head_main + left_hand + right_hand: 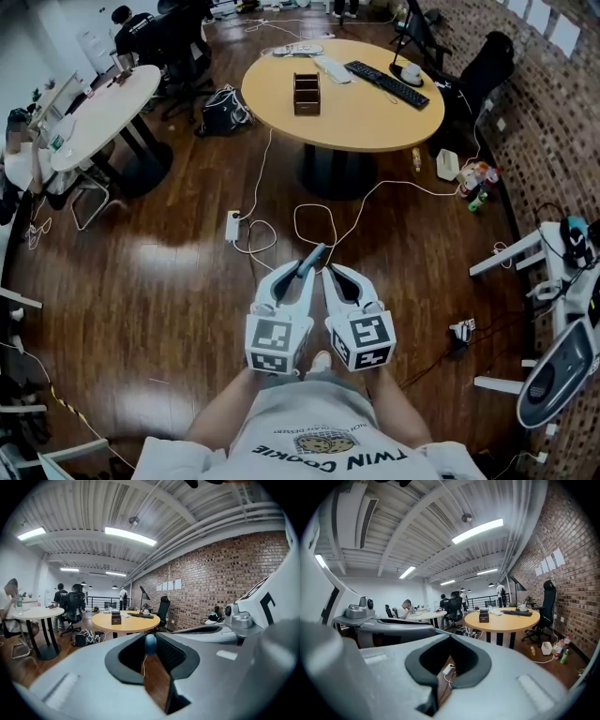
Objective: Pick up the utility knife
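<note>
Both grippers are held side by side at waist height over the wooden floor, pointing toward a round yellow table (375, 122). My left gripper (307, 266) is shut on a slim blue-grey tool (315, 254), seemingly the utility knife. The tool sticks out past the left fingertips, and its rounded blue end (150, 645) shows between the dark pads in the left gripper view. My right gripper (332, 274) is beside it with its pad tips together (450, 639) and nothing between them. Most of the tool's length is hidden inside the left jaws.
On the yellow table are a brown box (307, 94) and a black keyboard (386, 82). A white power strip (232, 226) and looping cables lie on the floor ahead. A white table (103, 112) with chairs stands left; bottles (476, 178) and white equipment (562, 356) stand right.
</note>
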The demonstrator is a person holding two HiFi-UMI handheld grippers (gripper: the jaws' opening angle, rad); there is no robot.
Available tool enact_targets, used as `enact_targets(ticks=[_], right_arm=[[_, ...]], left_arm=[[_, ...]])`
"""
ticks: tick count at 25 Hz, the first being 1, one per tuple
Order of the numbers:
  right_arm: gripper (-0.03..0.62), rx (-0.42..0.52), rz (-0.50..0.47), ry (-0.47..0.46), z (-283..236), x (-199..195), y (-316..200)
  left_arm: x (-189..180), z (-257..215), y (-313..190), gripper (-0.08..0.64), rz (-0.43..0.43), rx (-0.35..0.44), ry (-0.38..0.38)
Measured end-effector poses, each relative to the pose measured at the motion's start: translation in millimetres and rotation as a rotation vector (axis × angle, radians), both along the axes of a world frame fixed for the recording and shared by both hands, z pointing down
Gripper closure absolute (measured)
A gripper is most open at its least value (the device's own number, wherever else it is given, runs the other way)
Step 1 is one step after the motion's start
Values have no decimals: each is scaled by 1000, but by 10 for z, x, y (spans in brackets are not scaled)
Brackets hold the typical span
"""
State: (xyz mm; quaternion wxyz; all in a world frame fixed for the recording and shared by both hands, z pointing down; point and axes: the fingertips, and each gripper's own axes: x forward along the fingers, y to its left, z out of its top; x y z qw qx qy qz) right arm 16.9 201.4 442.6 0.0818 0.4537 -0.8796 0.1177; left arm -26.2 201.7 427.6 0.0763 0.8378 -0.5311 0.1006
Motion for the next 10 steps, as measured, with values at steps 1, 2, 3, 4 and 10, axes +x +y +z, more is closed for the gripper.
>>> enact_targets(ticks=[1,2,3,4,10], right_arm=[[591,-1,2,4,-4,-17,13],[591,-3,2,7,-4,-34,23],[591,-4,3,9,-1,-52,33],[591,-4,3,9,2,-74,43],[591,-2,19,19,-1,-209,75]], left_arm=[[-22,-5,15,488,0,-1,0],[-44,-4,27,486,0,-3,0],[-67,0,37,486,0,-4,1],[-91,6,45,487,0,-4,3],[-214,1,75,486,18,-1,4]])
